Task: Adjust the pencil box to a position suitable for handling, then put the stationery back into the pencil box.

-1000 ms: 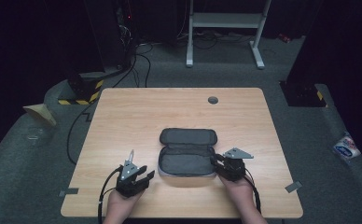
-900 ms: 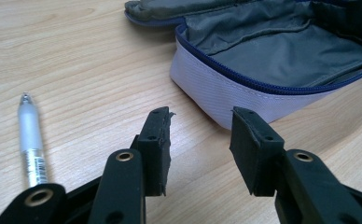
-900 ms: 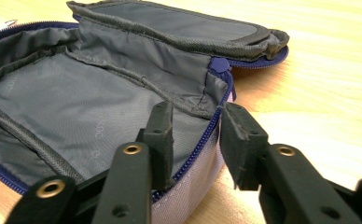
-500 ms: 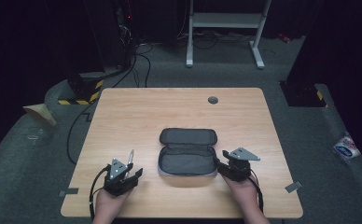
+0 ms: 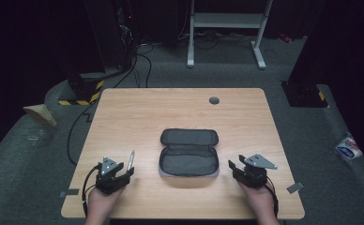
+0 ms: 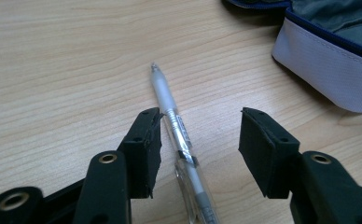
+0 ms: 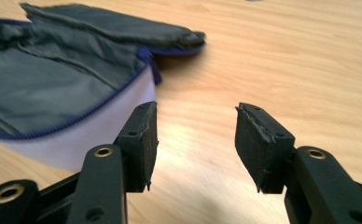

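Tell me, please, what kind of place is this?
Probably a lab or recording studio, not a home: a lone wooden table on grey carpet, dark equipment with loose cables behind it, and black-and-yellow hazard tape on the floor.

Open pouch blocks table centre; far half lies free.

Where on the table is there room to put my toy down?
The far half of the table, beyond the open pouch, is bare except a small grey disc. The near edge is crowded with the pen and both grippers.

Pen rear end cut off — pouch blurred.
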Available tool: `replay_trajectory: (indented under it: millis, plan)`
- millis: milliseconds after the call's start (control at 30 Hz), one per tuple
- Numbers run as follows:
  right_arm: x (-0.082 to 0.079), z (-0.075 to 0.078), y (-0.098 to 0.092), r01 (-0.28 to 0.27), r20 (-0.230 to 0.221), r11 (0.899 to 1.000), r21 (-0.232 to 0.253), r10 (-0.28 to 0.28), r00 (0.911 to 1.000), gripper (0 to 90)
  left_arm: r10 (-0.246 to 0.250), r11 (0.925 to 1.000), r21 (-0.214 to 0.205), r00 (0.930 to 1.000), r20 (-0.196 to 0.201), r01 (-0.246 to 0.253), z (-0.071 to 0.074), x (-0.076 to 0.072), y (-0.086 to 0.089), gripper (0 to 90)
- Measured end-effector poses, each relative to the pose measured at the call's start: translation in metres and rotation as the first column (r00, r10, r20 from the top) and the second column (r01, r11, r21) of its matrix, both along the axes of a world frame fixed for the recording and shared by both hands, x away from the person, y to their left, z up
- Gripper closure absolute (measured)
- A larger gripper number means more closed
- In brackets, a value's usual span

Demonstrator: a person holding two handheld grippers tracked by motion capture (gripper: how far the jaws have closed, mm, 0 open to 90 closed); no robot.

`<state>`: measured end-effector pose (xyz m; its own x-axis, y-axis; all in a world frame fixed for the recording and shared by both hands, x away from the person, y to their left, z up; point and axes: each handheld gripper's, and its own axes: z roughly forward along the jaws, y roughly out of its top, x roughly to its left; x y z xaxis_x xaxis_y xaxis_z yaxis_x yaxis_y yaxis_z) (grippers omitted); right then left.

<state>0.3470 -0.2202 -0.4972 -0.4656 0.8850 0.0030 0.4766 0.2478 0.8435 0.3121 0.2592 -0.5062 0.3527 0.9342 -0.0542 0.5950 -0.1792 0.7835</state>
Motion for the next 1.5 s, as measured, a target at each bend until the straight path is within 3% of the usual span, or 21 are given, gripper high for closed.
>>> replay_trajectory:
  millis: [100, 133, 233, 400, 567, 967, 1067, 1300, 1500]
  plan:
    - [-0.005, -0.005, -0.013, 0.006, -0.021, 1.0, -0.026, -0.007, 0.9998, 47.8, 0.001, 0.9997, 0.024, 0.9999, -0.013, -0.001, -0.003, 0.003, -0.002, 44.1]
    - [-0.01, -0.01, -0.025, 0.014, -0.035, 0.998, -0.057, -0.016, 0.9993, 49.6, -0.002, 0.999, 0.045, 0.9997, -0.026, 0.003, -0.005, 0.006, -0.005, 43.7]
    - [-0.014, -0.014, -0.035, 0.028, -0.062, 0.997, -0.072, -0.033, 0.9975, 48.9, -0.001, 0.999, 0.046, 0.9992, -0.039, 0.003, -0.006, 0.01, -0.006, 42.8]
    - [-0.011, -0.019, -0.04, 0.06, -0.099, 0.995, -0.078, -0.067, 0.9928, 47.9, 0.008, 0.999, 0.045, 0.9981, -0.062, -0.005, -0.008, 0.015, -0.007, 43.1]
    - [-0.006, -0.025, -0.039, 0.07, -0.149, 0.993, -0.09, -0.083, 0.9854, 47.0, 0.022, 0.9974, 0.07, 0.9958, -0.089, -0.015, -0.013, 0.02, -0.009, 46.5]
    - [-0.006, -0.025, -0.036, 0.06, -0.149, 0.993, -0.098, -0.075, 0.986, 43.7, 0.056, 0.9947, 0.09, 0.9965, -0.062, -0.051, -0.016, 0.021, -0.009, 47.5]
    - [-0.006, -0.025, -0.036, 0.059, -0.15, 0.993, -0.098, -0.073, 0.986, 43.7, 0.065, 0.9948, 0.082, 0.9958, -0.065, -0.06, -0.015, 0.021, -0.008, 55.1]
    - [-0.006, -0.025, -0.036, 0.059, -0.149, 0.993, -0.099, -0.073, 0.9861, 43.7, 0.072, 0.994, 0.086, 0.9955, -0.061, -0.066, -0.015, 0.021, -0.007, 60.1]
    - [-0.006, -0.025, -0.036, 0.061, -0.149, 0.993, -0.099, -0.076, 0.986, 43.8, 0.043, 0.9957, 0.084, 0.9981, -0.045, -0.039, -0.016, 0.019, -0.007, 70.4]
